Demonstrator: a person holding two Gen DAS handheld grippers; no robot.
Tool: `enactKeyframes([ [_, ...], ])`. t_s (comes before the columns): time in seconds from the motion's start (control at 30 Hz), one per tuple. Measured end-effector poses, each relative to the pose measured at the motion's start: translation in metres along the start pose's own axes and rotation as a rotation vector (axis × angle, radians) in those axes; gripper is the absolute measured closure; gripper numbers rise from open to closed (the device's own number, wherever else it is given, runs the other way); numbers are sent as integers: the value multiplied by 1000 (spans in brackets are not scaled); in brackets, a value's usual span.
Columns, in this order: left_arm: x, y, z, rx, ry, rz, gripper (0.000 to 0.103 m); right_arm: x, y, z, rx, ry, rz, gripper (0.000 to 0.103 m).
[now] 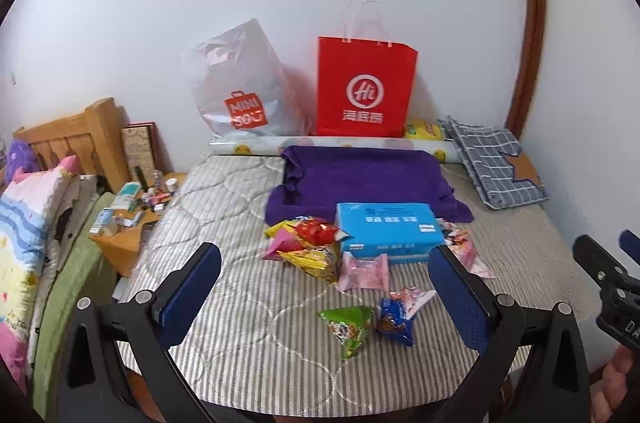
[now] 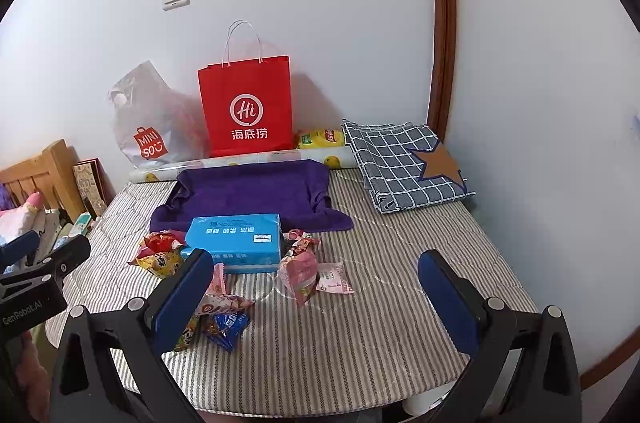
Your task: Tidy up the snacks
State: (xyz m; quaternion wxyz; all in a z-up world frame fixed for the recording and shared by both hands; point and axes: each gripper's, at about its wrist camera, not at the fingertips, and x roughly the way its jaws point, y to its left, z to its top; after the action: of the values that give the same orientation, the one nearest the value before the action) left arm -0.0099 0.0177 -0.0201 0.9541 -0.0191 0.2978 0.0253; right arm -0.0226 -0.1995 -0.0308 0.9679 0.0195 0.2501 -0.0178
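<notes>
Several loose snack packets lie on a striped mattress [image 1: 248, 323]: a green packet [image 1: 349, 328], a blue packet [image 1: 394, 321], a pink packet [image 1: 365, 272] and a red-yellow pile [image 1: 310, 243]. A light blue box [image 1: 387, 229] sits behind them, in front of a purple cloth tray [image 1: 360, 179]. My left gripper [image 1: 326, 287] is open and empty, held above the near packets. My right gripper [image 2: 316, 293] is open and empty over the mattress [image 2: 380, 323], right of the blue packet [image 2: 226, 327] and near a pink packet [image 2: 302, 273]. The box [image 2: 236, 237] shows there too.
A red paper bag [image 1: 366, 87] and a grey plastic bag [image 1: 240, 91] lean on the wall behind a roll [image 1: 248, 147]. A checked folded cloth [image 1: 492, 163] lies at the back right beside a yellow packet [image 1: 424, 131]. A cluttered wooden nightstand [image 1: 132, 219] and pillows [image 1: 28, 223] stand left.
</notes>
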Motion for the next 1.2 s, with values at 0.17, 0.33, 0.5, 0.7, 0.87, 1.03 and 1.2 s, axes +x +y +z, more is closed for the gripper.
enactKeyframes([
  [0.17,0,-5,-1,19,13,46,0,1,-2,0,6,0,-13,0],
  [0.33,-1,-3,-3,7,8,5,0,4,-1,-2,-2,11,-25,0],
  [0.5,-1,-4,-3,-6,8,-18,1,7,-4,-3,5,20,-30,0],
  [0.7,-1,0,-5,-37,-4,-46,4,7,-4,-4,8,25,-34,0],
  [0.87,-2,-1,-5,-8,-3,-12,6,6,-4,-4,5,24,-32,0],
  [1.03,-2,1,-5,1,13,-12,6,6,0,-4,-8,23,-35,0],
  [1.2,-2,3,-5,-8,11,-22,7,6,1,-3,-3,21,-38,0],
])
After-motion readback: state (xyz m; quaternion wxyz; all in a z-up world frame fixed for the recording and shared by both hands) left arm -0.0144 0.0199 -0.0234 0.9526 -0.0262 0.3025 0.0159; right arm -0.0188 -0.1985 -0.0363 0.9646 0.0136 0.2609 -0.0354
